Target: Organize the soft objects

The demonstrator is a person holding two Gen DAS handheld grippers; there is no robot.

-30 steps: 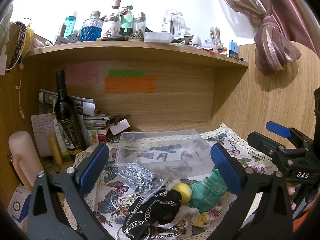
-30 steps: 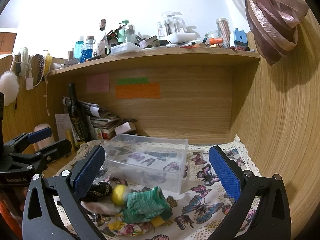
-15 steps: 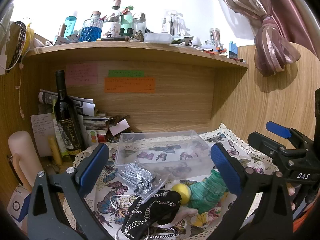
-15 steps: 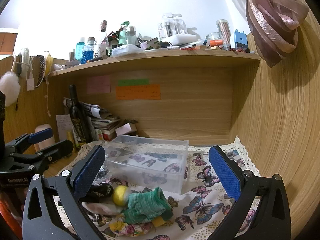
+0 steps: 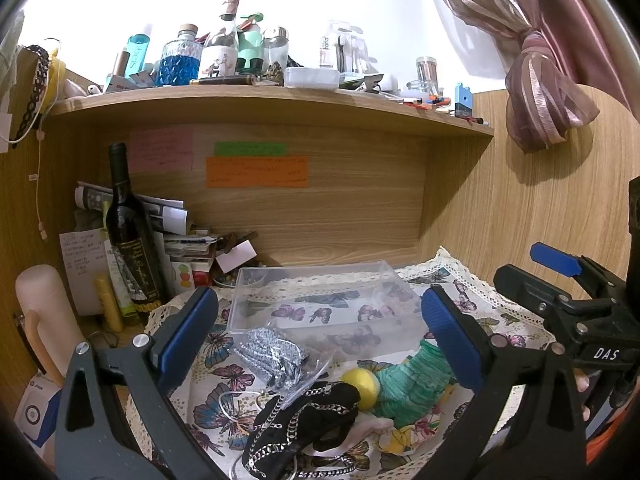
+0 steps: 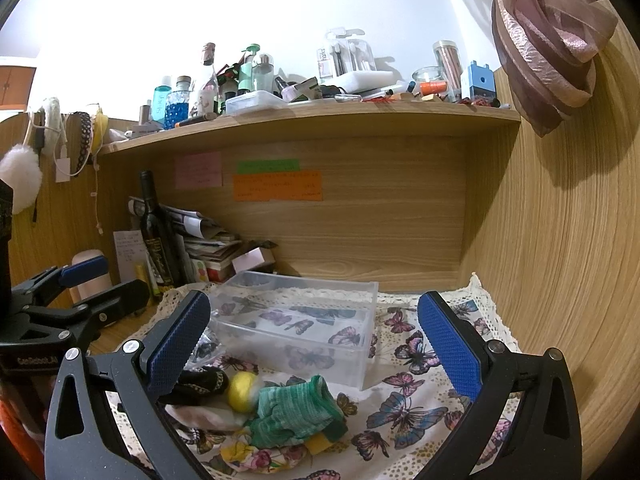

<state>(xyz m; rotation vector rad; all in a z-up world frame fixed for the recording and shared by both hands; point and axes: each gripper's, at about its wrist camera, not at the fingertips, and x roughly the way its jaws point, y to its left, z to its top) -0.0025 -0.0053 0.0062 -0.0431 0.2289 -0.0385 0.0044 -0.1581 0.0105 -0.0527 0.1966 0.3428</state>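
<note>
A pile of soft things lies on the butterfly cloth (image 6: 404, 408): a green knitted piece (image 5: 412, 380) (image 6: 296, 406), a yellow ball (image 5: 362, 386) (image 6: 242, 386), a black chain-trimmed cloth (image 5: 304, 420) (image 6: 200, 382), a floral fabric (image 6: 260, 452) and a silver sequin item in a plastic bag (image 5: 272, 354). An empty clear plastic box (image 5: 320, 300) (image 6: 300, 320) stands just behind the pile. My left gripper (image 5: 320, 340) is open and empty above the pile. My right gripper (image 6: 314, 344) is open and empty, over the pile and box front.
A wine bottle (image 5: 130, 232) (image 6: 156, 232), stacked papers (image 5: 180, 244) and a pink cylinder (image 5: 44, 320) stand at the back left. A cluttered shelf (image 5: 260, 100) runs overhead. A wooden wall (image 6: 560, 260) closes the right side. Each gripper shows in the other's view.
Almost nothing has changed. Both grippers stay open and hover; the right wrist view has drifted very slightly.
</note>
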